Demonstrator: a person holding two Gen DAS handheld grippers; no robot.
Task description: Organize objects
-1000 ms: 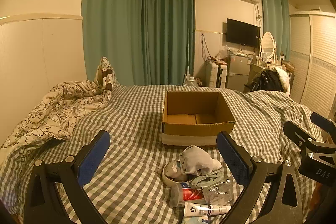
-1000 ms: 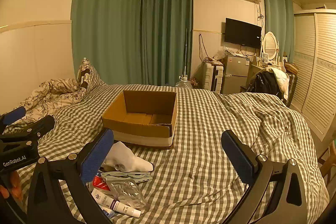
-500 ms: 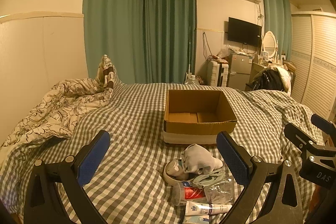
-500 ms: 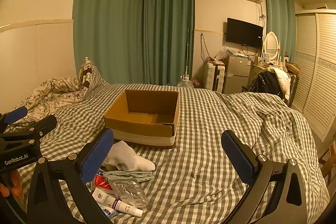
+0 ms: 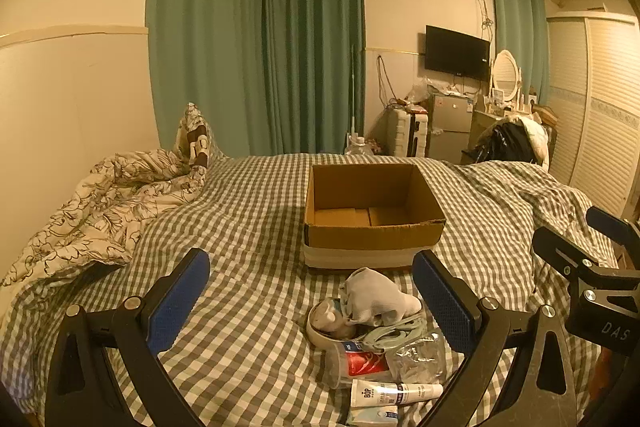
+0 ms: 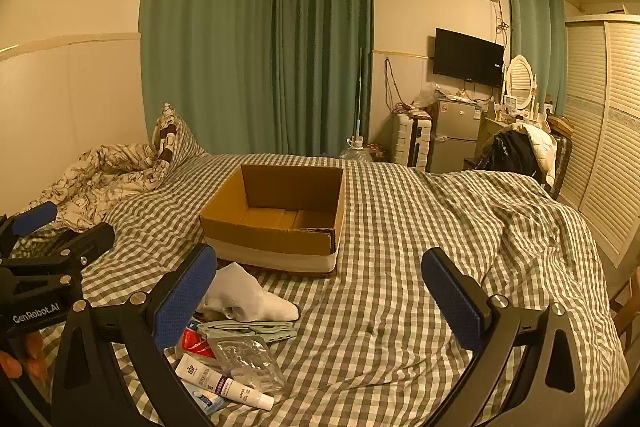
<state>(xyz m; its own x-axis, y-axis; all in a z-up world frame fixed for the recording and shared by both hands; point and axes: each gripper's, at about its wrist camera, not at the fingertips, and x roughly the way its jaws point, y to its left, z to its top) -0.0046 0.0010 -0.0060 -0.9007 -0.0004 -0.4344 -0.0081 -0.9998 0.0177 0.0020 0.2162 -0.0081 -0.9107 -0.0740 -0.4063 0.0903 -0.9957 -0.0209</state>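
An open, empty cardboard box (image 5: 372,215) (image 6: 280,215) sits on the checked bed. In front of it lies a pile: a white sock (image 5: 376,297) (image 6: 248,297), a roll of tape (image 5: 328,323), a pale clothes hanger (image 6: 248,329), a clear cup with red label (image 5: 356,365), a clear plastic bag (image 6: 248,359), and a white tube (image 5: 396,393) (image 6: 224,383). My left gripper (image 5: 312,303) is open and empty, above the bed just left of the pile. My right gripper (image 6: 320,299) is open and empty, right of the pile.
A crumpled floral duvet (image 5: 100,211) lies at the bed's left by the wall. Green curtains, a small fridge (image 6: 456,135), a TV, a dressing table and a louvred wardrobe (image 6: 600,147) stand beyond the bed. The checked sheet (image 6: 460,227) is rumpled on the right.
Both views have shifted slightly, the box and pile sitting a little higher or closer. Both grippers stay open and nothing on the bed has moved.
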